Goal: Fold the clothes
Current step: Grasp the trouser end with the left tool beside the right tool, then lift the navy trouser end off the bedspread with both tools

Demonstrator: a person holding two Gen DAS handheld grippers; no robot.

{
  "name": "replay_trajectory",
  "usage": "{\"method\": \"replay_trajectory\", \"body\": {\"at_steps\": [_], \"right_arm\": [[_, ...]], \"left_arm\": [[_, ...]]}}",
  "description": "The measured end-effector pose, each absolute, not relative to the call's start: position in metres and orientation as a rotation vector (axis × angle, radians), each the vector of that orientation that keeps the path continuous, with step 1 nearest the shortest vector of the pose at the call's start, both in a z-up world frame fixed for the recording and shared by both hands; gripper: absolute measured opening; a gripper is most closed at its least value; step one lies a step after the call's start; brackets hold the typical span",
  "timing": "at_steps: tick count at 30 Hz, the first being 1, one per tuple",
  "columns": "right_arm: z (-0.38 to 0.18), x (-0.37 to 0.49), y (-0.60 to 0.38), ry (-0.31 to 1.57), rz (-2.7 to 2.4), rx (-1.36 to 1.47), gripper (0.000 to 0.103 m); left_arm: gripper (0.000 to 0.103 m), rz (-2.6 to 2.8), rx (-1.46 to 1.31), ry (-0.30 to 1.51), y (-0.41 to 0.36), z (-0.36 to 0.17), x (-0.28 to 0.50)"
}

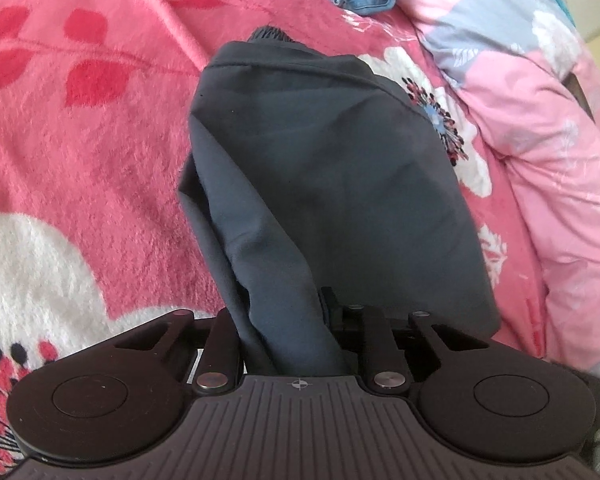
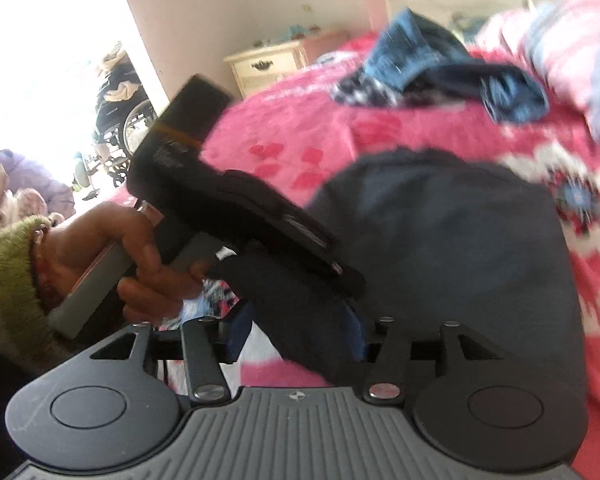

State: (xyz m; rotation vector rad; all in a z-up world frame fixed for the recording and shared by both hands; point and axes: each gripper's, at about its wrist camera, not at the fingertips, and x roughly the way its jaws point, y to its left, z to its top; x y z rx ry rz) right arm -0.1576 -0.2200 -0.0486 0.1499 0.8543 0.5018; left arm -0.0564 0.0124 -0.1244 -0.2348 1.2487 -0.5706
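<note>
Blanket [image 1: 100, 140] (pink, flowered) covers the bed; quilt [image 1: 540, 120] bunched along its right side. Dark garment [image 1: 320, 168] lies mid-blanket as a long narrow bundle, apparently folded lengthwise at least once; a ribbed edge shows at its far end. Near end gathered and rising into the left gripper [image 1: 296, 344], jaws narrow and clamped on the cloth. Right gripper [image 2: 296, 336]: jaws partly apart, a dark fold between the blue pads, whether they press on it cannot be told (frame blurred). Jeans [image 2: 452, 68] in a loose heap at the far end of the bed, unfolded. Judgement: first garment partway done, crosswise fold still owed; jeans not yet started.
</note>
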Motion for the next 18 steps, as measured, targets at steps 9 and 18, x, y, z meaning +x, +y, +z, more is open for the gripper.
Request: {"method": "replay_trajectory", "body": {"at_steps": [9,18], "right_arm": [[-0.052,-0.108,-0.346,0.846,0.22,0.533,0.056],[-0.113,-0.035,-0.395,0.925,0.148,0.671,0.057]], "left_arm": [[0.017,-0.54,-0.085,1.189,-0.006,-0.119,-0.069],[0.017,-0.501,-0.032,1.183,-0.015,-0.116,-0.073]]}}
